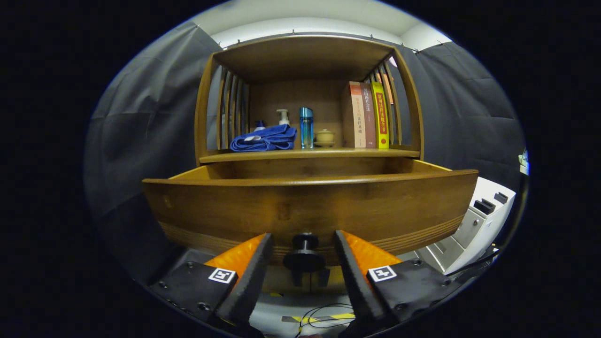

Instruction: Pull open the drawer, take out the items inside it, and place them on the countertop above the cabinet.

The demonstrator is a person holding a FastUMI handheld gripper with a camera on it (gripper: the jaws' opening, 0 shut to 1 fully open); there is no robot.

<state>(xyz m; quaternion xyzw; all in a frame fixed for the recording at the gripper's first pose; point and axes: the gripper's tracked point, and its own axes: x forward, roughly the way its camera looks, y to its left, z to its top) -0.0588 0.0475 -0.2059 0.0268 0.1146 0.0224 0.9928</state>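
A wooden cabinet's drawer [310, 206] stands pulled out toward me, and its tall front panel hides whatever lies inside. The drawer's dark round knob [304, 257] sits low on the front panel, between my two fingers. My gripper [303, 235] is open, with a small gap between each finger and the knob. Above the drawer runs the countertop [404, 152], roofed by a slatted wooden shelf frame.
On the countertop lie a folded blue towel [264, 138], a white pump bottle [282, 117], a blue bottle [306, 126], a small lidded pot [325, 137] and upright books [366, 115]. A white unit [479, 225] stands lower right. Cables and striped tape [324, 317] lie on the floor below.
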